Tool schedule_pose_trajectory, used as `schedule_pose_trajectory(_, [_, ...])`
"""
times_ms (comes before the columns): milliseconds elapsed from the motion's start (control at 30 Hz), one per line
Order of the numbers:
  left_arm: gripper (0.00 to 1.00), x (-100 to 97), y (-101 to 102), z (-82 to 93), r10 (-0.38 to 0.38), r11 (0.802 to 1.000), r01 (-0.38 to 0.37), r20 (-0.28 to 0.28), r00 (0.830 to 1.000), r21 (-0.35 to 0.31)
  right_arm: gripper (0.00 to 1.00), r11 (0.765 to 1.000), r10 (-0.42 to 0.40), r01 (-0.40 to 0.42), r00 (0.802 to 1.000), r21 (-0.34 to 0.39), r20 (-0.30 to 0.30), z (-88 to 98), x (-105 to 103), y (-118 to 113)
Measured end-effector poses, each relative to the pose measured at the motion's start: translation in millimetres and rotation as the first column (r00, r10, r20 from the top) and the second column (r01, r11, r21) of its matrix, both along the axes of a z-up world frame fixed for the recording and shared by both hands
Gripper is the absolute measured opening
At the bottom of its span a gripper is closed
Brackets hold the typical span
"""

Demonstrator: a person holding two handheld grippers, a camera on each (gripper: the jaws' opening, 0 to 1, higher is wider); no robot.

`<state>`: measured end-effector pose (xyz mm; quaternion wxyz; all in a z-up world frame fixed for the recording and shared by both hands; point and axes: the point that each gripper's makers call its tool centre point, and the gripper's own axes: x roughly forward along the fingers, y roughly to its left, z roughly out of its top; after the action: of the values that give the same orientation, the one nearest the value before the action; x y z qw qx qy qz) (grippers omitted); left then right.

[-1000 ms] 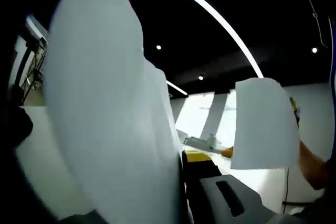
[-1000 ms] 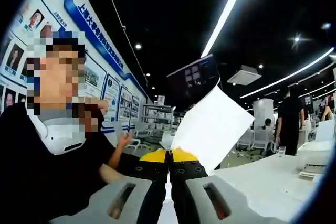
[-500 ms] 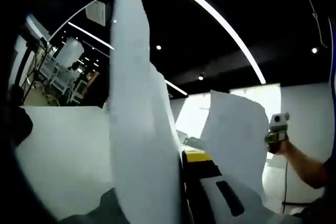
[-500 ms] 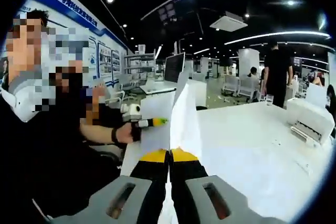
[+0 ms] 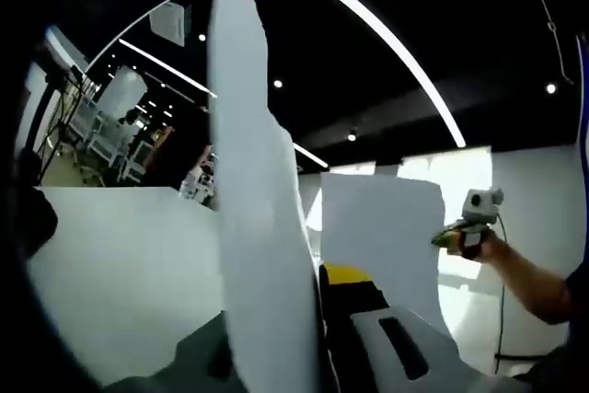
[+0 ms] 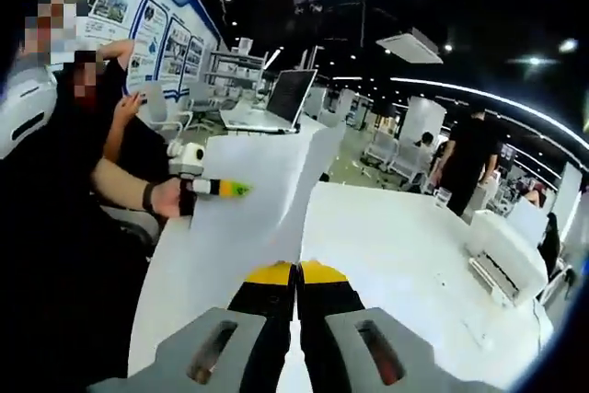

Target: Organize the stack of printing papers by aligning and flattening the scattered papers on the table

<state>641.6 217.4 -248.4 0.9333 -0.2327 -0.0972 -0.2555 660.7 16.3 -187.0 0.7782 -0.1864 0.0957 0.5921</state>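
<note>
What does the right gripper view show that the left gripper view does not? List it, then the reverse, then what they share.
Right gripper view: an open laptop, a white machine on the table's far side, a standing person in black, and the left gripper at the paper's far edge.

Left gripper view: a long ceiling light strip and the right gripper, held in a hand.

Shared: the white table and the paper, with each view's own jaws shut on it.

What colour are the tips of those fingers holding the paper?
Yellow fingers on black, clearest in the right gripper view.
</note>
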Motion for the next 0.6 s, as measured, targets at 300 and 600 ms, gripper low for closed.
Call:
schedule_pose_trajectory(300, [0.08,0.1,0.0,-0.3,-0.001,1.0,0.001,0.001,1.0,0.0,0.0,0.999,-0.047,0.049,0.995,-0.018,0.085,0.7,30.3,14.6])
schedule_pose_trajectory(600, [0.1,-1.0,0.4,0.8,-0.006,1.0,0.006,0.006,1.0,-0.011,0.0,1.0,-0.005,0.009,0.982,-0.02,0.19,3.7,36.3,35.1])
